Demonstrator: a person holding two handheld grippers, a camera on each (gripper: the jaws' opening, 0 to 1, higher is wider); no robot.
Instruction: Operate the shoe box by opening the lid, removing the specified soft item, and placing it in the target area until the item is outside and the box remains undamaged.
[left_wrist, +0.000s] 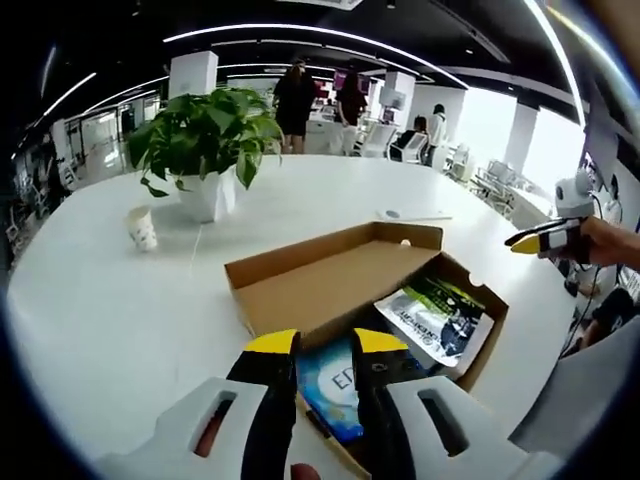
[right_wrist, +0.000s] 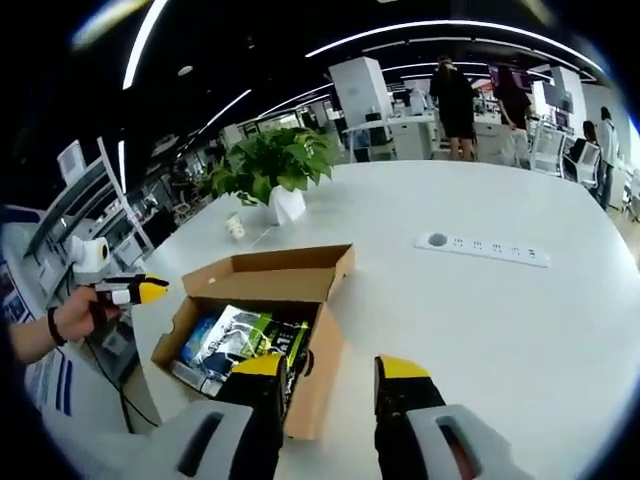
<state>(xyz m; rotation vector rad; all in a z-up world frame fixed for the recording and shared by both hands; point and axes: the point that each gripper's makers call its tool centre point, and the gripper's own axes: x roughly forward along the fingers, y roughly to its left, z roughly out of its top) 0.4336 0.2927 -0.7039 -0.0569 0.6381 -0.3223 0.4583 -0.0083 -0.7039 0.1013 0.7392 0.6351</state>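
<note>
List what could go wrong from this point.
1. The left gripper hangs open over a blue packet near the box wall; a jaw might catch the cardboard.
2. The packets overlap, so a grab may lift two.
3. The open lid could get bumped.

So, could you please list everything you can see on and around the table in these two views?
Shoe box: one, brown cardboard, lid open, on the white table.
Soft packets: a few, blue and white-green, inside the box; exact count unclear.
Potted plant: one, green in a white pot, behind the box.
Paper cup: one, white, beside the plant.
Power strip: one, white, on the table.
People: several, standing or seated in the background.
Left hand-held gripper: one, black with yellow tips, over the box's near edge.
Right hand-held gripper: one, same colours, open at the box's edge.
</note>
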